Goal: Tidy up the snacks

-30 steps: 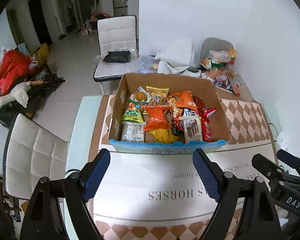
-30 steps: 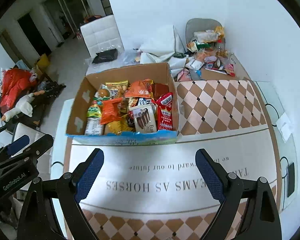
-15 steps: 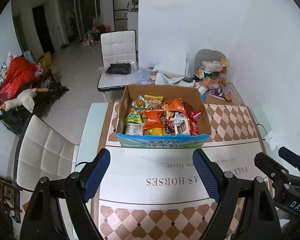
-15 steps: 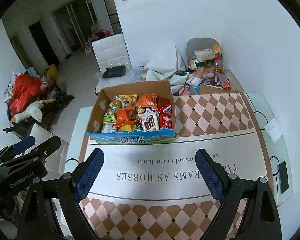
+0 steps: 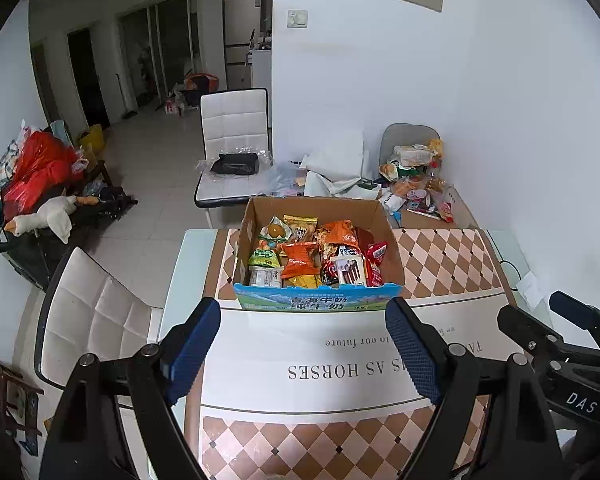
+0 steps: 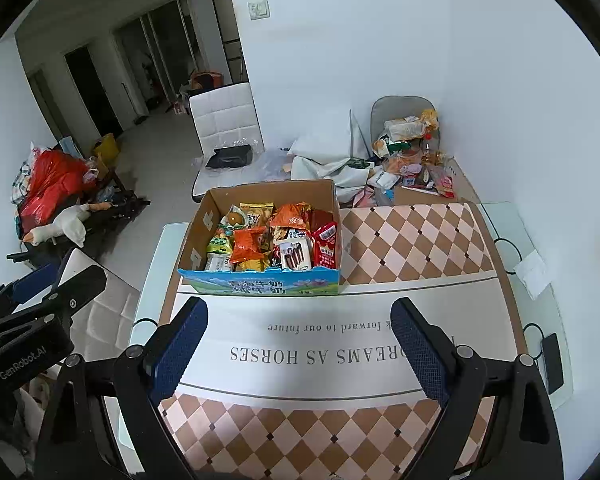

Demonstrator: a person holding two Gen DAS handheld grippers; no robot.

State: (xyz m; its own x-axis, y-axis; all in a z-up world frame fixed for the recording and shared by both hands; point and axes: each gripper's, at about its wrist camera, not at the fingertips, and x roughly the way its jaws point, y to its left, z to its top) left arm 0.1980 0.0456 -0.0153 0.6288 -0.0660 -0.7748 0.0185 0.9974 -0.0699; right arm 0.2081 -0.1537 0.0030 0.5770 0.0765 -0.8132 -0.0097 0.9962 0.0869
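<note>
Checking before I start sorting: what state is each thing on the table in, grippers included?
cardboard box: top open, upright, full of snack packets.
red packet: standing on end against the box's right wall.
left gripper: open, empty.
right gripper: open, empty.
tablecloth: spread flat.

The left hand-held gripper [image 5: 302, 346] points forward and steeply downward, its 2 black arms spread wide and its blue textured pads [image 5: 192, 348] well apart, with nothing between them. The right hand-held gripper [image 6: 300, 346] has the same downward tilt, its jaws spread wide as well, blue pads [image 6: 418, 350] facing each other across an empty gap. The 2 sit side by side at a similar height: the right one's black body shows at the right edge of the left wrist view, and the left one's body at the left edge of the right wrist view.
</note>
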